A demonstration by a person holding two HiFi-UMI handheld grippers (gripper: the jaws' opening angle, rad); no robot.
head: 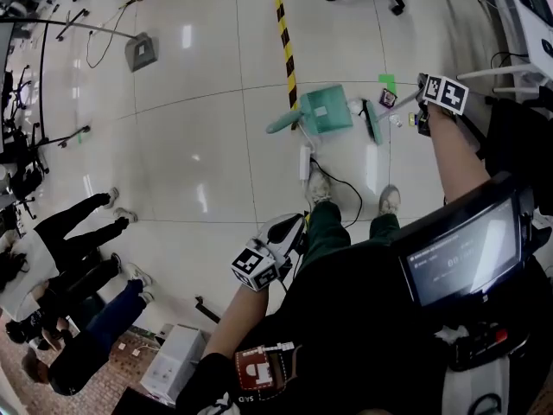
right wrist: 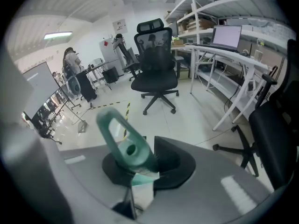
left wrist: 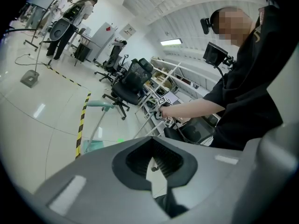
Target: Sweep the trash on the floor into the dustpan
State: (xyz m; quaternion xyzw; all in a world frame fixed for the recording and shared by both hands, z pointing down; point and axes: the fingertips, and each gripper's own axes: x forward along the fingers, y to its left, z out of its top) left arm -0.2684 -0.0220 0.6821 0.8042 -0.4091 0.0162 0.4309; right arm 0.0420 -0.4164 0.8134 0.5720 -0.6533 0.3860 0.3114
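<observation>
Now my right gripper clamps the green broom handle, while my left gripper hangs empty with its jaws drawn together. The dustpan sits upper centre of the head view, with trash scraps just to its right.

Teal-green dustpan and teal broom handle. Yellow-and-black striped tape crosses the glossy white tiled floor. Far right lies a bright green scrap. The office chair is black.

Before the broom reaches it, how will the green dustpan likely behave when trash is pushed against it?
The dustpan looks like thin plastic, so it is probably light and apt to slide on the glossy floor. Its tall handle may make it tip.
</observation>
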